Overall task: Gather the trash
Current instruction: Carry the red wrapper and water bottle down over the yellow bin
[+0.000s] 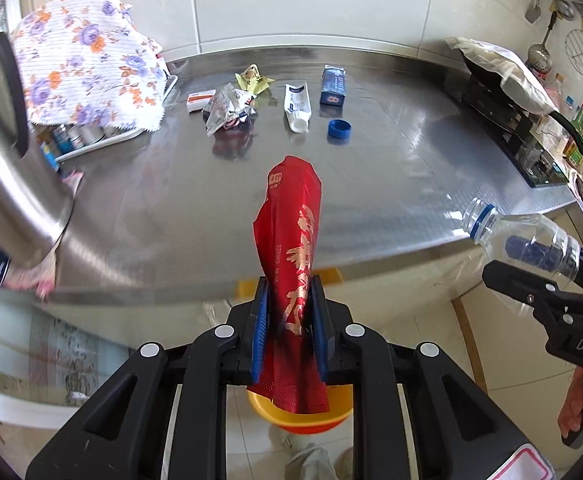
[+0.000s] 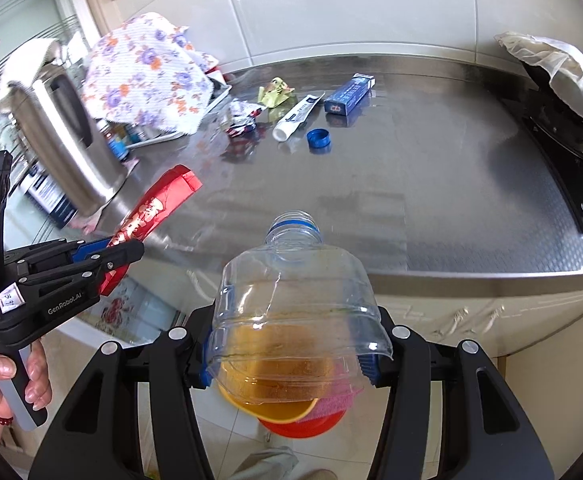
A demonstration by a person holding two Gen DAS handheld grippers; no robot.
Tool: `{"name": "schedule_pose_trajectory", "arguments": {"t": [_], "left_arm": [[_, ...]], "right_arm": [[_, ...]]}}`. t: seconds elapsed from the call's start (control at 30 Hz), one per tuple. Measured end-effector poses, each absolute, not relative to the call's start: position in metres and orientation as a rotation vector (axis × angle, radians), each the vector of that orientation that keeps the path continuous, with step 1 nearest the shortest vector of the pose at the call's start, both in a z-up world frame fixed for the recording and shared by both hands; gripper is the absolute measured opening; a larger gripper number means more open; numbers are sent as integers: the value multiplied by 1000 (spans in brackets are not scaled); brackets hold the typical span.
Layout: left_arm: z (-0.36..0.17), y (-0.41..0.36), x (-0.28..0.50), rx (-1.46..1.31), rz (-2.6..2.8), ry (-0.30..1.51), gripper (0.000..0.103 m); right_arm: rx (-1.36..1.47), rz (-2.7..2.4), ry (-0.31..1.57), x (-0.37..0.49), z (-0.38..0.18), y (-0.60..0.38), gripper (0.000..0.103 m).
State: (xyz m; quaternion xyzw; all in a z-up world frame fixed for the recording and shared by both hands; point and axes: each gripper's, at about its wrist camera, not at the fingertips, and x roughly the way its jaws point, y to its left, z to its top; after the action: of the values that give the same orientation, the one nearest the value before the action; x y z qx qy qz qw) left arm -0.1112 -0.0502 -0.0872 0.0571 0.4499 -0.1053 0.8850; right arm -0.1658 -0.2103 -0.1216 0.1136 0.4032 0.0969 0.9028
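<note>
Both grippers loaded, held off the worktop edge over a yellow basin.
Red foil packet with gold print [image 1: 291, 264] pinched upright in left gripper [image 1: 289, 334] fingers; clear cut-open plastic bottle [image 2: 291, 312] clamped in right gripper [image 2: 289, 364] fingers. Blue cap [image 1: 339, 128], white tube [image 1: 297, 106], wrappers lie on steel worktop [image 1: 391, 168].

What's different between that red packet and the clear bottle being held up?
The red packet is opaque, flat and printed with gold characters; the plastic bottle is see-through and bulky. The left gripper squeezes the packet between narrow jaws, while the right gripper spreads wide around the bottle. The bottle has no cap. Both are lifted off the counter.
</note>
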Motion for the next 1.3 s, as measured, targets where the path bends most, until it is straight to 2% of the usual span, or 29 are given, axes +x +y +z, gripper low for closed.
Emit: {"name": "schedule_pose_trajectory", "arguments": {"t": [0.3, 0.73, 1.3], "left_arm": [[-99, -56, -165, 152, -207, 977, 20], [-155, -45, -198, 215, -278, 1099, 21], [-295, -37, -168, 303, -399, 1294, 21]], "right_arm": [[217, 244, 857, -213, -130, -207, 56], [201, 265, 960, -240, -173, -179, 56], [149, 350, 1189, -195, -320, -143, 56]]}}
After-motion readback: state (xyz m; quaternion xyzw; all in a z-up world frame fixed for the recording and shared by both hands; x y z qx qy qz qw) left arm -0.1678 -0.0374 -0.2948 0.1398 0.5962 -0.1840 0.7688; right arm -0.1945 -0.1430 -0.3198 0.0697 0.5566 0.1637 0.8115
